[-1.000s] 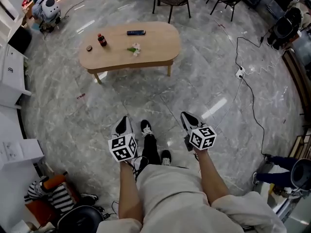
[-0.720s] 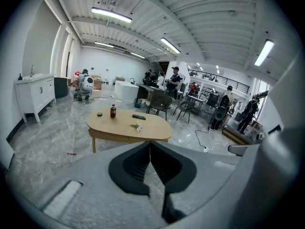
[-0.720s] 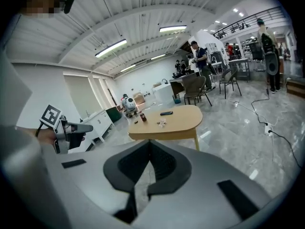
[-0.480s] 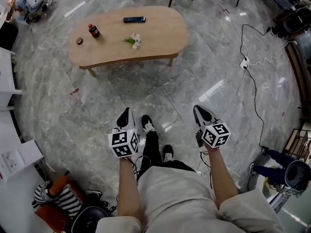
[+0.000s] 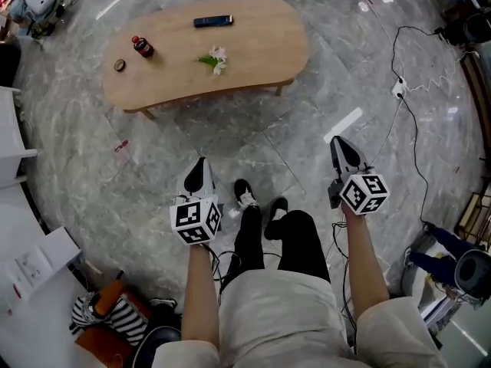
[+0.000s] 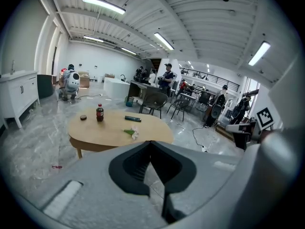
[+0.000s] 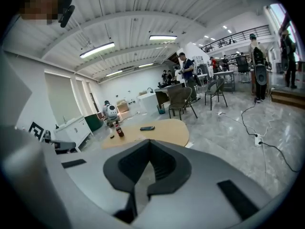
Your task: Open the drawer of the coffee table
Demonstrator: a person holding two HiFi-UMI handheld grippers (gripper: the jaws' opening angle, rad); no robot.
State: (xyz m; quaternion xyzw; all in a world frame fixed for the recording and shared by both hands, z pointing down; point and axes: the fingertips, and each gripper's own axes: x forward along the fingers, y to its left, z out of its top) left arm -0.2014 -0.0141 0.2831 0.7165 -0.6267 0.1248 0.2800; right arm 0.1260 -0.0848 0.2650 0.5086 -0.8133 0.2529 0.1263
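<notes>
head view, person standing on a grey marbled stone floor point(image 5: 92, 152). the left gripper point(image 5: 201, 165) and the right gripper point(image 5: 343, 146) are held out ahead of the body. each has its jaws pressed together with nothing between them, as both gripper views confirm. the light wooden coffee table with rounded ends point(image 5: 261, 67) stands well apart from both grippers, with bare floor between. on its top are an upright dark drink bottle with a red label point(image 5: 141, 47), a small dark round cap point(image 5: 120, 65), a flat black remote-like bar point(image 5: 213, 21) and a small sprig of white flowers point(image 5: 215, 57). no drawer front or handle can be made out in any view, so where the drawer sits cannot be told.

likely hazards, as judged:
- closed jaws cannot take a handle and would only push against the drawer front.
- a drawer on a hidden side would make an approach to the near edge useless.
- a sharp pull could slide the table on the smooth floor and topple the bottle.
- the white power strip with black cable point(image 5: 399, 89) on the right could catch a foot.
</notes>
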